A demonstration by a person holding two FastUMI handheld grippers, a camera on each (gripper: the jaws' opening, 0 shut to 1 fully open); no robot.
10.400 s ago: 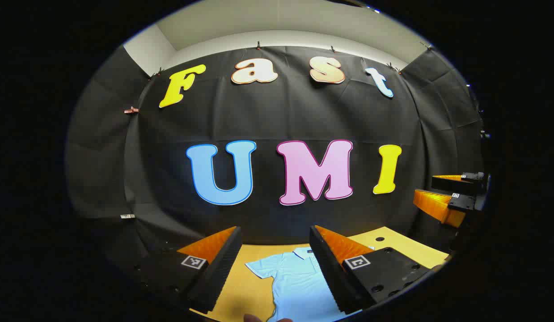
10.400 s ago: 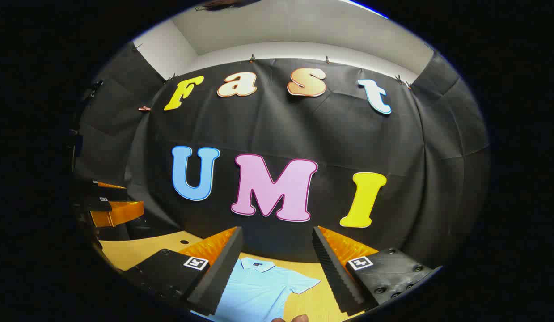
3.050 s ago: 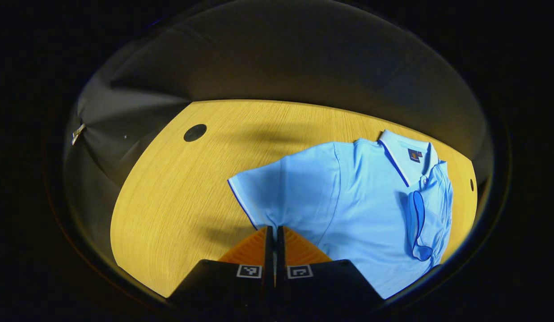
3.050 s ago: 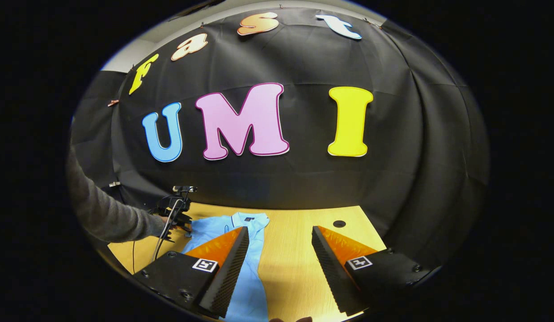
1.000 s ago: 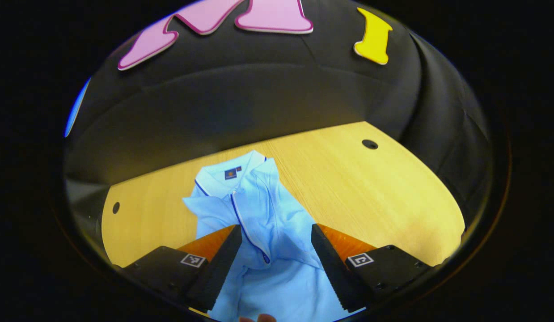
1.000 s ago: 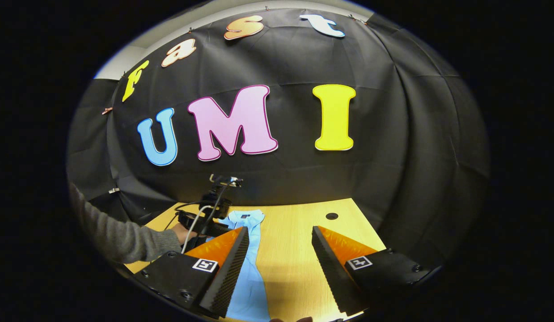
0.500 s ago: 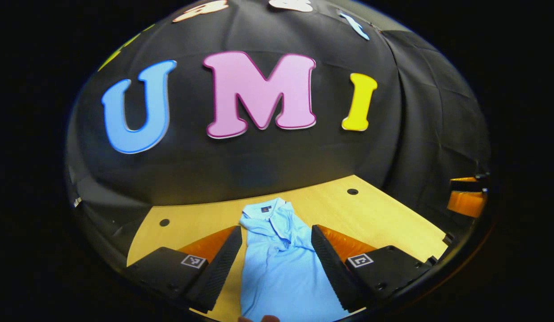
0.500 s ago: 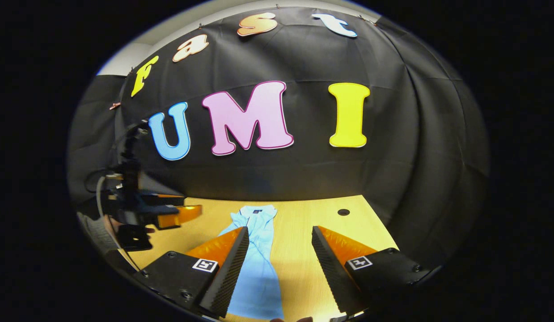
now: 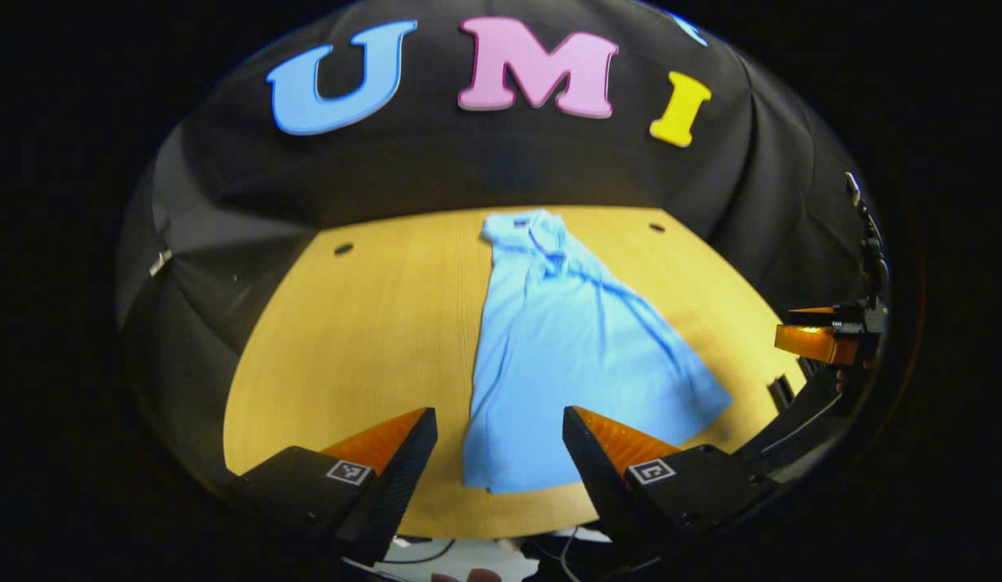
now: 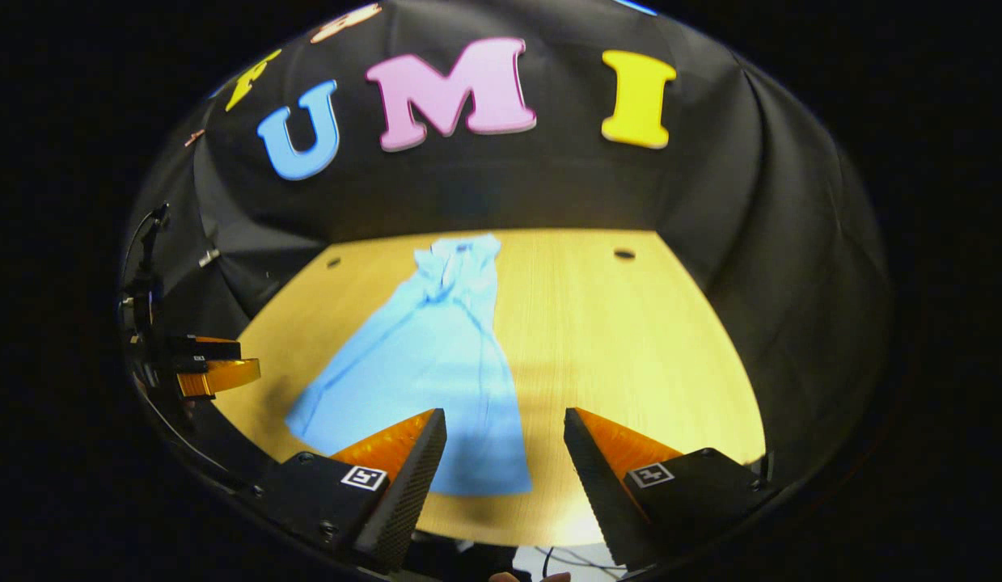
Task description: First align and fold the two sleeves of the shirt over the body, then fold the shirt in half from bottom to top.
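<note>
Shirt [image 9: 565,347] flat on table [image 9: 363,323], beyond both gaping tongs

A yellow wooden table [image 9: 355,339] is standing in front of the black wall. Its top has a few small dark round holes [image 9: 344,248] near the far edge. A light blue shirt [image 9: 565,347] is lying flat on the table. The shirt's collar [image 9: 513,226] is pointing at the far edge, close to the wall. The shirt's bottom is lying near the front edge of the table. The shirt is looking narrow at the collar and wide at the bottom.
</note>
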